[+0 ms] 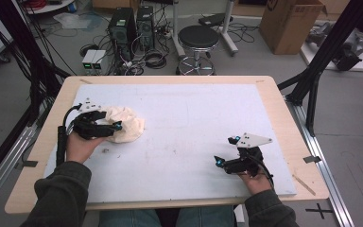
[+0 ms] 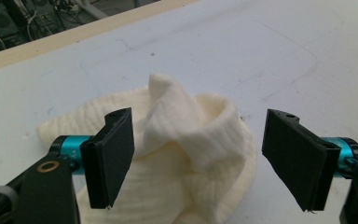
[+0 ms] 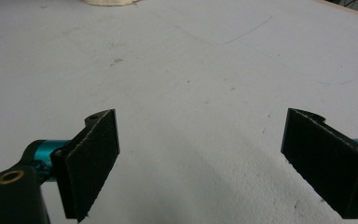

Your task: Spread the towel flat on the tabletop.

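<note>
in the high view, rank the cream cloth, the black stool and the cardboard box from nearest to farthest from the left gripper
1. Cream cloth, right at the left gripper.
2. Black stool, on the floor beyond the table's far edge.
3. Cardboard box, far right corner.

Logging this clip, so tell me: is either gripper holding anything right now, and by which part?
Nothing is held. The left gripper is open around the crumpled cream cloth, not clamped; the right gripper is open over bare white board.

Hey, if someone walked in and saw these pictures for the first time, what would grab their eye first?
Probably the crumpled cream cloth, bunched up on the left part of the white table, with the left gripper open around its raised fold. Next, the right gripper, open too, sits apart over bare board near the table's front right. Behind the table, the floor clutter stands out: a black stool and a cardboard box.
</note>
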### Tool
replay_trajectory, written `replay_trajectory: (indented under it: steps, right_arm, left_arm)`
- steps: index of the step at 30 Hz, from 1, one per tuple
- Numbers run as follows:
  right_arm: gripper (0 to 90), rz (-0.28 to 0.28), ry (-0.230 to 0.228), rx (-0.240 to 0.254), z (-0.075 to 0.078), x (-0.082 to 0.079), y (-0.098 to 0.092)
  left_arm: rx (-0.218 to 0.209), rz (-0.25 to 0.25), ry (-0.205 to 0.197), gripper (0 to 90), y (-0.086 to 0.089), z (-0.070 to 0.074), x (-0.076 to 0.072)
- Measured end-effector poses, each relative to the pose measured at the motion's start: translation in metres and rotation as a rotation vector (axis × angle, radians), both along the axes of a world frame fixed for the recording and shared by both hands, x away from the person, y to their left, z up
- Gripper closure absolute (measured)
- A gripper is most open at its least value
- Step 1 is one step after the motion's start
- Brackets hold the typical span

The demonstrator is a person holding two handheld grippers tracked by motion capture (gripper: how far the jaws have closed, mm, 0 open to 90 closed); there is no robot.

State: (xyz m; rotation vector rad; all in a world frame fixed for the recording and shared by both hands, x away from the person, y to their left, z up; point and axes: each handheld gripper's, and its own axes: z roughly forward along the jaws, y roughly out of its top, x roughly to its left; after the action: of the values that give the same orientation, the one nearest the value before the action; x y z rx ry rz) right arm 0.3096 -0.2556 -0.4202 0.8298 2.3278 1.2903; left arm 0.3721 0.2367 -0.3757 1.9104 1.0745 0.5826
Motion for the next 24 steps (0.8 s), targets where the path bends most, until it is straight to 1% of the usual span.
replay_trajectory:
  steps: [2,5,9,13,14,16,17,19,20,21,23,24]
  right_arm:
    - [10.6,0.002,0.002,0.0,0.0,0.0,0.0]
    - [10.7,0.005,-0.002,0.001,0.0,0.0,-0.001]
    - [10.7,0.008,0.0,0.002,0.0,0.0,-0.001]
    - [10.6,0.012,-0.002,0.001,-0.001,0.0,-0.001]
    - [10.6,0.012,-0.002,0.001,-0.001,0.0,-0.001]
    - [10.7,0.012,-0.001,0.001,-0.001,0.0,0.0]
    - [10.7,0.012,-0.001,0.001,-0.001,0.0,0.0]
    - [10.6,0.014,0.003,0.001,-0.001,-0.001,0.0]
    - [10.6,0.014,0.003,0.001,-0.001,-0.001,0.0]
    - [10.7,0.013,0.003,0.001,-0.001,-0.001,0.0]
    - [10.7,0.014,0.004,0.0,-0.001,-0.001,0.0]
    - [10.6,0.014,0.004,0.001,-0.001,-0.001,0.0]
  left_arm:
    - [0.002,0.015,0.014,25.6,-0.003,-0.006,0.007]
    - [0.005,0.042,0.054,25.8,-0.005,-0.017,0.018]
    - [0.007,0.068,0.099,29.4,-0.006,-0.03,0.03]
    - [0.011,0.093,0.113,36.3,-0.008,-0.038,0.037]
    - [0.011,0.101,0.117,36.3,-0.008,-0.04,0.038]
    - [0.019,0.113,0.128,39.4,-0.008,-0.043,0.04]
    - [0.025,0.116,0.131,39.4,-0.009,-0.045,0.041]
    - [0.04,0.125,0.139,43.3,-0.009,-0.047,0.042]
    - [0.041,0.123,0.143,43.3,-0.009,-0.048,0.043]
    - [0.049,0.113,0.151,46.9,-0.01,-0.05,0.044]
    - [0.063,0.118,0.16,50.4,-0.011,-0.053,0.044]
    - [0.059,0.124,0.161,51.9,-0.011,-0.054,0.045]
